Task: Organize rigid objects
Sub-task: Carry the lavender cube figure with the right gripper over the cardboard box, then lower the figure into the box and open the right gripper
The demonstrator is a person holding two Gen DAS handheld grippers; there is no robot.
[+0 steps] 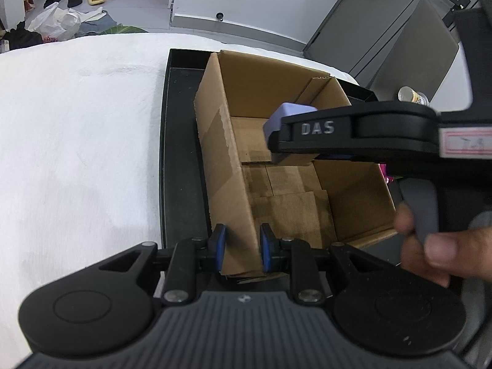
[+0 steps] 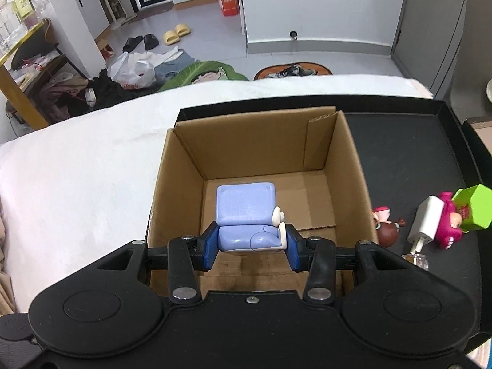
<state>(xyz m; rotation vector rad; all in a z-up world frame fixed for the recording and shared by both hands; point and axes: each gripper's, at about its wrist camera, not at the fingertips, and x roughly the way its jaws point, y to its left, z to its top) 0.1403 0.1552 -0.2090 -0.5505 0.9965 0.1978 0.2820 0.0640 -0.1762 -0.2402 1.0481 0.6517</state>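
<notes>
An open cardboard box [image 2: 332, 153] stands on a black tray [image 2: 406, 153]. My right gripper [image 2: 250, 243] is shut on a light blue toy figure [image 2: 246, 212] and holds it over the box's inside, near its front wall. In the left wrist view the right gripper [image 1: 276, 141] reaches in from the right with the blue figure [image 1: 286, 117] above the box [image 1: 221, 153]. My left gripper [image 1: 241, 249] is shut on the box's near left corner wall. The box holds nothing else that I can see.
To the right of the box on the tray lie a small brown-and-pink figure [image 2: 387, 227], a white charger plug [image 2: 426, 221], a magenta toy [image 2: 450, 227] and a green box [image 2: 475, 212]. The tray rests on a white fluffy cover [image 2: 77, 169]. A cup [image 1: 412, 95] stands beyond the tray.
</notes>
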